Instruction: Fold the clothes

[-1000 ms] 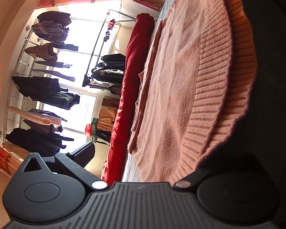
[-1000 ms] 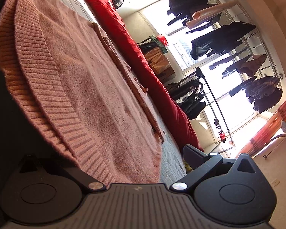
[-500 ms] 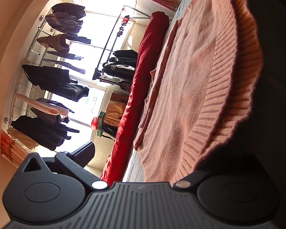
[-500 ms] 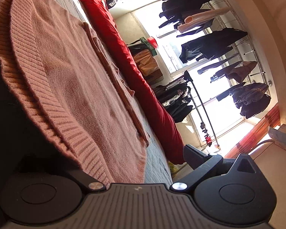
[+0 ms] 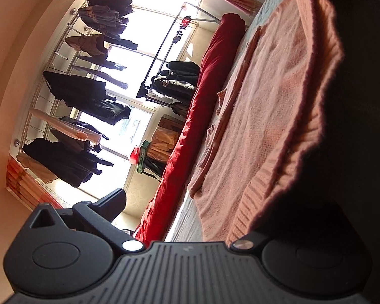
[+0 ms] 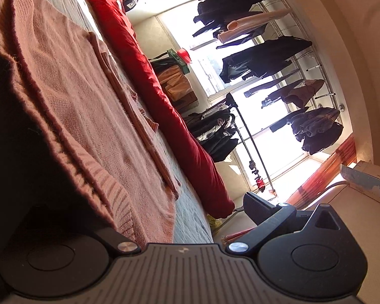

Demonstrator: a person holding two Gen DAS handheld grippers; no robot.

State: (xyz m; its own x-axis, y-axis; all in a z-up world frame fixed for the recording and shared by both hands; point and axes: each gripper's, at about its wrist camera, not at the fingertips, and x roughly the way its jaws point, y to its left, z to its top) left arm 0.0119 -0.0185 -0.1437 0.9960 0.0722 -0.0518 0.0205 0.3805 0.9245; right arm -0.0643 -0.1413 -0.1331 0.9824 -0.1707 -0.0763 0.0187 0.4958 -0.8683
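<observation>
Both cameras have shifted a little since 0.5 s ago. The ribbed hem of the sweater [image 5: 266, 126] now sits closer to each lens and has gone from a smooth curve to a wavy, bunched edge, and the dark area beside it has grown.

Each view is rolled sideways. The pink sweater lies spread on the bed [image 5: 182, 217], on its grey quilted cover. A long red blanket [image 5: 202, 101] runs along the far side of the sweater, just beside it.

On the left gripper [image 5: 190, 202] I can see only 1 of the 2 fingers [image 5: 114, 200]. It stands far out to the side in open air, touching nothing. The other is lost in the dark under the hem. From the visible one I read the fingers as spread wide, with the hem lying over the hidden side.

The right gripper [image 6: 179, 202] mirrors this. 1 finger [image 6: 258, 207] is clear of the cloth and well out to the side, and the other is hidden beneath the hem of the sweater [image 6: 76, 101]. I read these fingers as spread too. I cannot tell whether either hidden finger touches the knit.

Past the bed, dark clothes [image 5: 76, 88] hang on rails in front of a bright window.
</observation>
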